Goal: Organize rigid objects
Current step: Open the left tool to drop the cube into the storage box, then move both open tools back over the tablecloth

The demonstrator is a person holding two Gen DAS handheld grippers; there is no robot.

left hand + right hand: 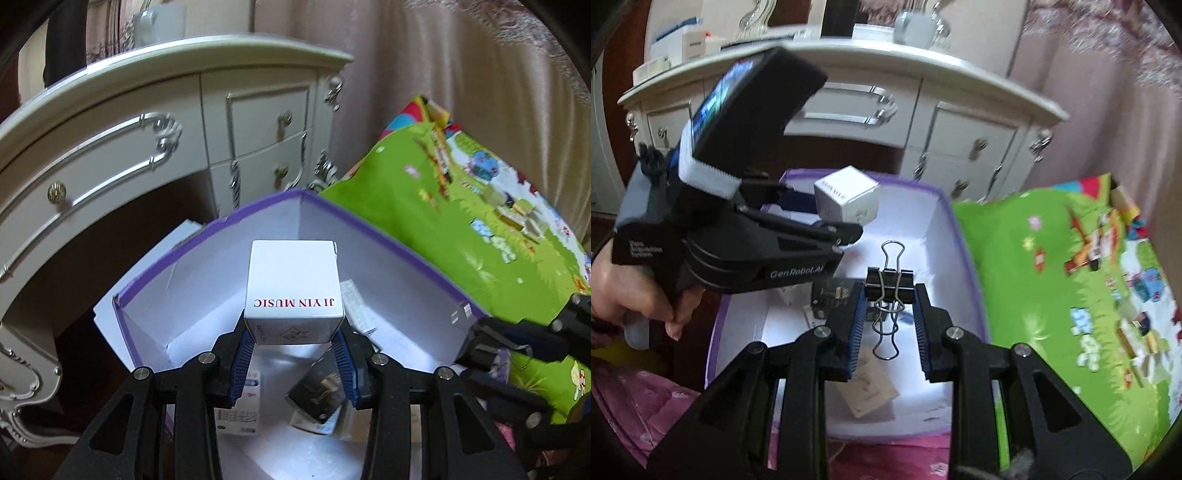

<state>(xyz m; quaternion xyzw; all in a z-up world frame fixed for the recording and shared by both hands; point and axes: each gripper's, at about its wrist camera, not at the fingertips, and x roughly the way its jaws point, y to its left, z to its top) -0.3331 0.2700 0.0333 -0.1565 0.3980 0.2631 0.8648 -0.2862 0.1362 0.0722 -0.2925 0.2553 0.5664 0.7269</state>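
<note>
Bedroom floor by a white dresser [229, 122]; purple-edged box [388, 236] sits below both tools. Left gripper [293, 341] clamps one white cube carton [293, 288] by its lower end, over the box. Right gripper [890, 295], narrowly closed, pinches one black binder clip [888, 282] over the same box. Risks: shallow cube hold could slip; the close tools may collide. Inside: roughly three small items.

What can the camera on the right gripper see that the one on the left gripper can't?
Only the right wrist view shows the black binder clip clamped in the right gripper, and the person's hand holding the left tool. Only the left wrist view shows the red lettering on the white box in the left gripper. Both show the purple-edged box, white dresser and green mat.
</note>
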